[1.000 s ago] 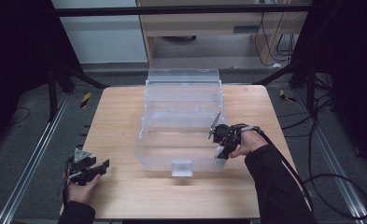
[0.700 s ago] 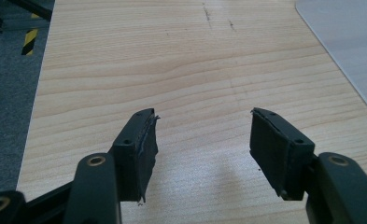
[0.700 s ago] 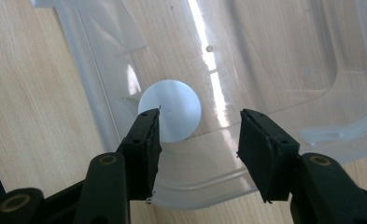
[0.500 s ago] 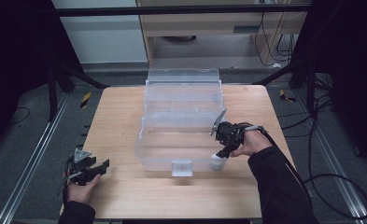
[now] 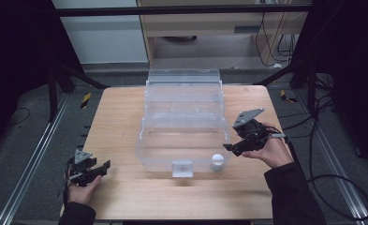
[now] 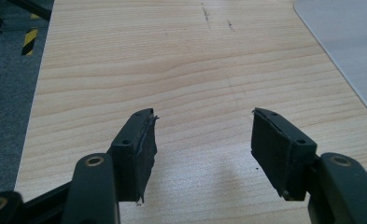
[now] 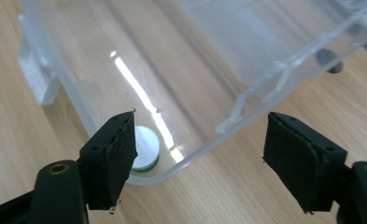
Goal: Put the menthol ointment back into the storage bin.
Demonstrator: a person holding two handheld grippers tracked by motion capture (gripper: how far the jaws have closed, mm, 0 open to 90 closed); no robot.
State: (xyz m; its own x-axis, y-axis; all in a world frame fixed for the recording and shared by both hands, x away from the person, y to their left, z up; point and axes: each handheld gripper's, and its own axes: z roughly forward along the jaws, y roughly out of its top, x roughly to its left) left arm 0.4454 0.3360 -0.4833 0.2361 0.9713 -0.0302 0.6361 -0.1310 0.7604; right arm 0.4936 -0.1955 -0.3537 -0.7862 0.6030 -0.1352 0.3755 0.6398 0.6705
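At the near left corner of the wooden table, the left gripper rests low over the bare wood in the person's left hand. In the left gripper view its two black jaws stand wide apart with nothing between them, only wood grain, and a corner of the clear plastic box shows far off at the upper right.

In the middle of the table stands that clear plastic box, its lid tipped up at the back and a small latch on the near wall. Inside it, in the near right corner, lies the small white round container, sitting on the box floor close to the front wall.

To the right, the right gripper is held in the person's right hand just outside the box's right wall, its tips pointing toward the container and a little apart from it. Its jaws have just been opening and now stand wide, with nothing pressed between the pads. In the right gripper view the white container, with a green edge at its base, lies inside the rounded box corner just behind one jaw, and the box rim crosses the gap between the jaws.
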